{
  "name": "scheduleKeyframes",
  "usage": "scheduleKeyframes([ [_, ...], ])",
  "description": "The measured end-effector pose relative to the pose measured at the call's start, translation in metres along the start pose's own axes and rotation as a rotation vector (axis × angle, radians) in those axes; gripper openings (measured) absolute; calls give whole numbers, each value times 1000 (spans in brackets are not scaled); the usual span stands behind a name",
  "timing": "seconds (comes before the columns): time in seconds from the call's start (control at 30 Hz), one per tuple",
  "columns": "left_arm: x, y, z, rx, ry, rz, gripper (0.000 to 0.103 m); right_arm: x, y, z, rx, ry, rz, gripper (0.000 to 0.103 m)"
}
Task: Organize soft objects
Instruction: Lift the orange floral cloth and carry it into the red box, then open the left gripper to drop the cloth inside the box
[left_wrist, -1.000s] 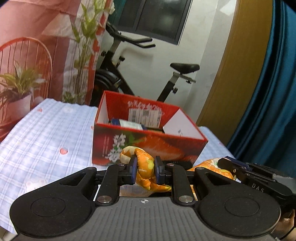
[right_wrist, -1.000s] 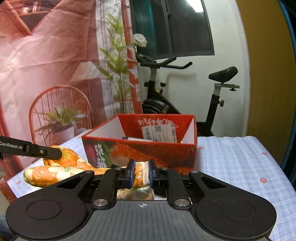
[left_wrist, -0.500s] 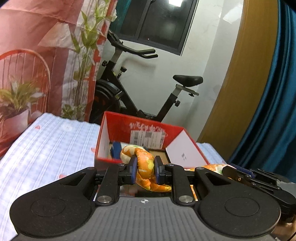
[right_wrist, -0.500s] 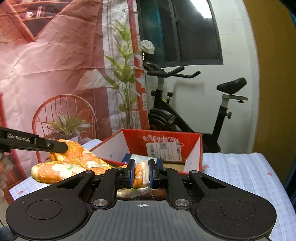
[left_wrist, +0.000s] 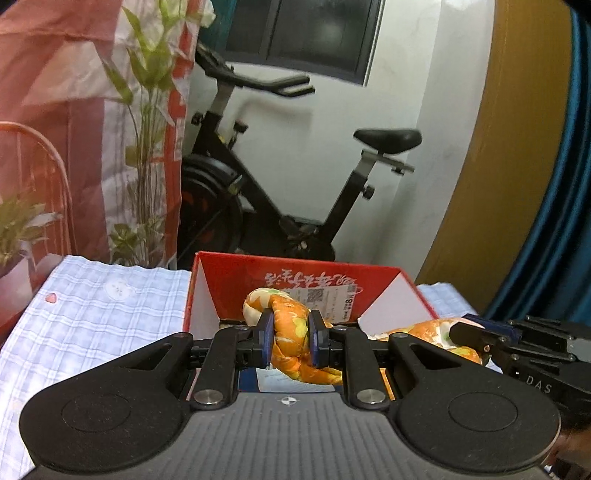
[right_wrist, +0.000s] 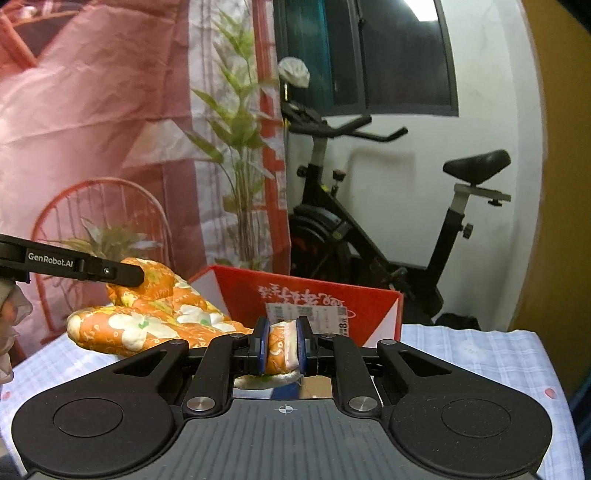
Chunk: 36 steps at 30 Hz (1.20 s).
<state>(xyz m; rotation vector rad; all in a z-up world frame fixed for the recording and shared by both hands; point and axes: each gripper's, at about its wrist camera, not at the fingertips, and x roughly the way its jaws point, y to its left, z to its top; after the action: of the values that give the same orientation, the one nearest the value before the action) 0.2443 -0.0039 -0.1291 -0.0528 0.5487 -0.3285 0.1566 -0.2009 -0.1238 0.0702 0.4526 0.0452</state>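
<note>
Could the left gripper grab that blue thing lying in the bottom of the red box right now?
Probably not. The left gripper is shut on the orange floral cloth, which hangs over the red box and covers most of the blue thing.

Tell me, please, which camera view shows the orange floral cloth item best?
The right wrist view: the orange floral cloth item stretches sideways, showing its quilted, flowered surface. The left wrist view shows only a bunched fold clamped in the jaws and another stretch at right.

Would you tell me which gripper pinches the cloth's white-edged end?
The right gripper: the orange floral cloth there shows a white edge; the left gripper pinches plain orange.
</note>
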Motion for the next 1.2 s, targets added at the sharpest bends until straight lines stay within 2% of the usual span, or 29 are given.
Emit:
scheduleKeyframes([
  [0.33,64,10,16,69,69,55,20,77,-18,0,-18,147,-2,14],
  [0.47,79,12,18,89,90,84,20,96,-17,-6,-40,197,-4,14],
  [0.63,88,12,13,128,116,110,20,112,-18,-14,-4,259,2,15],
  [0.7,91,13,11,143,130,112,25,116,-18,-17,3,284,1,16],
  [0.73,92,14,11,146,135,115,32,117,-18,-18,9,290,0,17],
  [0.77,91,15,11,150,137,124,43,116,-18,-19,18,291,-4,19],
  [0.83,85,18,13,149,122,126,54,113,-20,-19,40,279,-10,22],
  [1.0,62,23,15,106,116,91,55,100,-22,-18,65,254,-11,24],
  [1.2,20,23,3,60,126,46,55,69,-15,-16,78,210,8,25],
])
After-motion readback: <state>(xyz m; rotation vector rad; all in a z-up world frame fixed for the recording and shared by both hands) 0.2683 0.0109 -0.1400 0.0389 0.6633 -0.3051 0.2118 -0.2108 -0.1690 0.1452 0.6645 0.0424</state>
